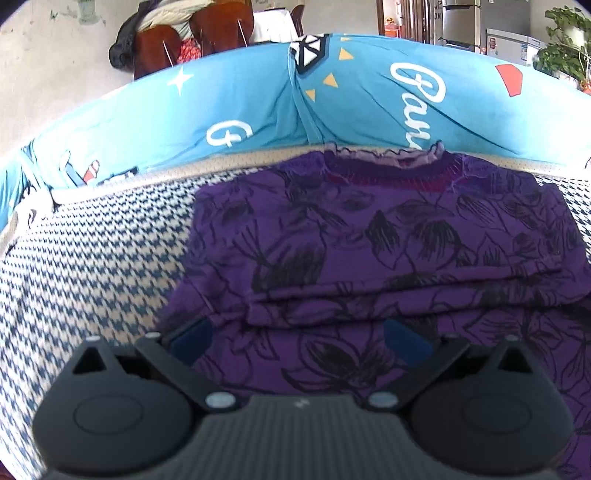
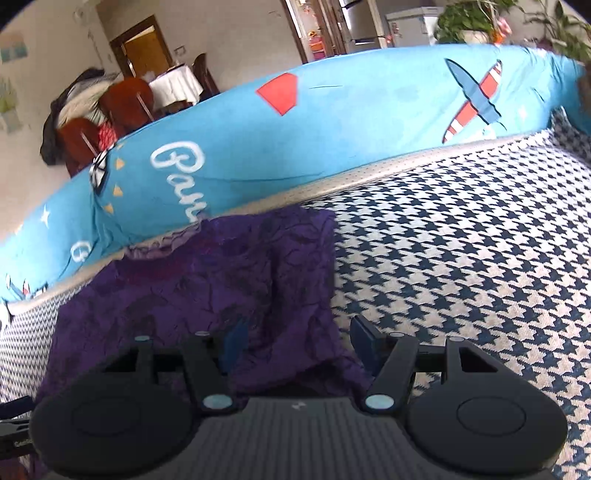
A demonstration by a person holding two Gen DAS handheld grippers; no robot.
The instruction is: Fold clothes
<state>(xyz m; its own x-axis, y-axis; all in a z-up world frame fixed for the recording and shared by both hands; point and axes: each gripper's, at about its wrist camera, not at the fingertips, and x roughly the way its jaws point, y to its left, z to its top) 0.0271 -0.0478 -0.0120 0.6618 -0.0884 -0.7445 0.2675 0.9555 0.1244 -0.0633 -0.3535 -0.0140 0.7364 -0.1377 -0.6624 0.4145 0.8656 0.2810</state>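
The purple floral garment (image 1: pixel 388 236) was laid on the houndstooth cover (image 1: pixel 92 258), its frilled collar against the blue printed cushion (image 1: pixel 240 103). The left gripper (image 1: pixel 297 339) was held spread wide over the garment's lower part, nothing pinched between its blue pads (image 1: pixel 192 338). The right gripper (image 2: pixel 295 343) was likewise spread, positioned over the garment's right edge (image 2: pixel 325 295); contact could not be told.

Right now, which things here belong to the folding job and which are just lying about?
Job:
- purple floral garment
- left gripper, open
- right gripper, open
- houndstooth cover, work surface

Lying about:
- blue printed cushion
- wooden chairs
- potted plant
- fridge
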